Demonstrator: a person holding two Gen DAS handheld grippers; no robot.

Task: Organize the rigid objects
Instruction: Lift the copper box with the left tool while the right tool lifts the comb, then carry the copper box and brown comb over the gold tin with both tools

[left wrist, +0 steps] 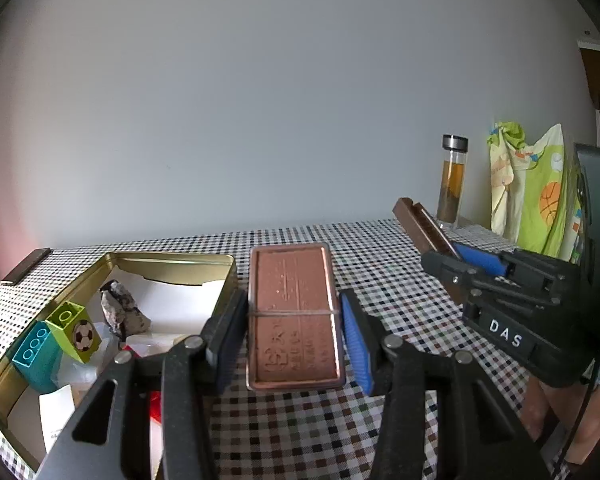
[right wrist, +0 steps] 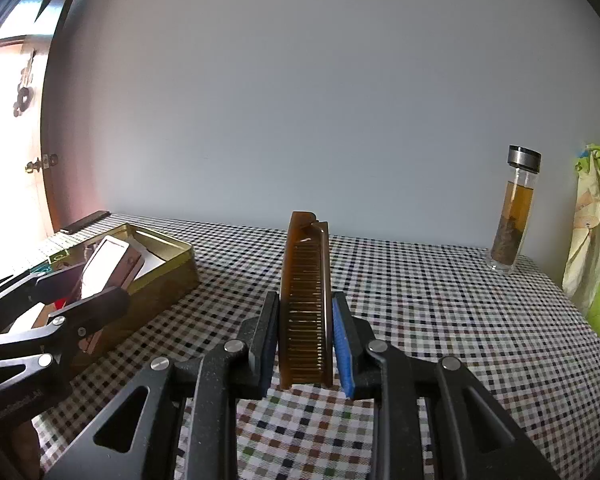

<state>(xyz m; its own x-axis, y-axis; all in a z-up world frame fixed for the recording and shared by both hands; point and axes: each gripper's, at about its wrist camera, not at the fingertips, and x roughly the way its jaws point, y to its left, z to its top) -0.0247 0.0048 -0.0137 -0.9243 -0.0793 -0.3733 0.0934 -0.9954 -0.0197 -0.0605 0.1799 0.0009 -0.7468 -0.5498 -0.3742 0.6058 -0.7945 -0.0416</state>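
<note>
Comb (right wrist: pixel 305 304) sat clamped in the right tongs (right wrist: pixel 306 344) above the checked surface (right wrist: pixel 440 320); left tongs (left wrist: pixel 294 336) gripped a copper tin (left wrist: pixel 294 316) beside the gold box (left wrist: pixel 172 264). Both hands converging there risked collision.

Left gripper (left wrist: pixel 294 330) and right gripper (right wrist: pixel 305 338) — both angled slightly downward, fingers (right wrist: pixel 346 340) clamped.

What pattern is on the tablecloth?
A small check of brown, black and white squares on the tablecloth, clearest in the right wrist view.
</note>
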